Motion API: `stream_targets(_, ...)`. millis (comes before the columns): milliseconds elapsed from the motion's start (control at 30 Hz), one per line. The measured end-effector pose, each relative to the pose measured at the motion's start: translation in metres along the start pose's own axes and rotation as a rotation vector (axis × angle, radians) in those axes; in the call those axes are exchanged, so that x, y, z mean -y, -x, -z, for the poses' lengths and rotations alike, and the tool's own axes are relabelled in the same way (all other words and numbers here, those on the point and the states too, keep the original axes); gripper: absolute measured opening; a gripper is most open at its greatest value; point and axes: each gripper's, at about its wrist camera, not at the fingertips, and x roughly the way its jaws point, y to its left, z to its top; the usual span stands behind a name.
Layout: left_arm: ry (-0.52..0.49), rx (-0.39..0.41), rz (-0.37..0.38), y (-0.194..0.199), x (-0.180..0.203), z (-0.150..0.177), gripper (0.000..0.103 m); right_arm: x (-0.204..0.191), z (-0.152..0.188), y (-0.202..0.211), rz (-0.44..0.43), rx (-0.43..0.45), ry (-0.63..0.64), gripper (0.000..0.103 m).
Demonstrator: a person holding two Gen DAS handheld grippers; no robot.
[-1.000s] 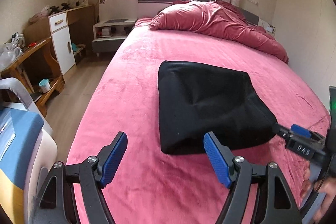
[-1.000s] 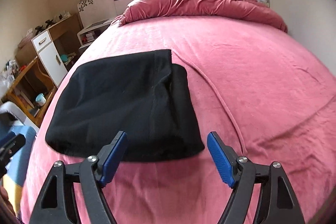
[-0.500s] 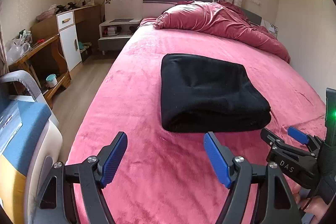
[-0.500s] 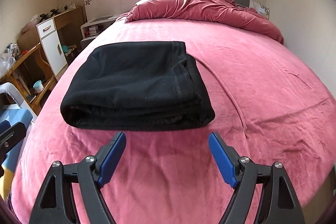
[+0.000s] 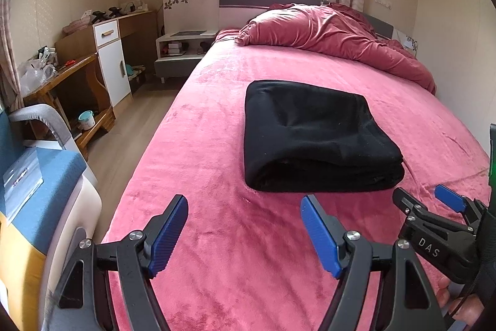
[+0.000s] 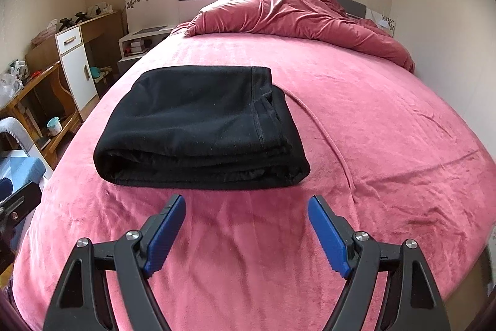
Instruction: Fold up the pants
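right wrist view, nearest first: the right tongs (image 6: 246, 233) hang spread wide and empty over the pink bed (image 6: 387, 126). the left tongs (image 5: 245, 233) are likewise spread, pinching nothing. just beyond both lie the black pants (image 6: 198, 126), folded into a thick rectangle, layered edges facing the cameras, touched by neither tool. the fold looks done. to finish well, i'd draw both tongs straight away, clear of the stack, without snagging its near edge. a rumpled duvet (image 6: 294, 14) lies farthest off.
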Motion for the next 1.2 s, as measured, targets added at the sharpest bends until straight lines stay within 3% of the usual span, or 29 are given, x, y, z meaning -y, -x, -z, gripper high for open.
stream_targets(1200,0.009,-0.015,-0.015,0.0037,-0.0029,0.0067,0.077,0.0003,0.0072,0.0019,0.003,-0.003,0.010,0.084)
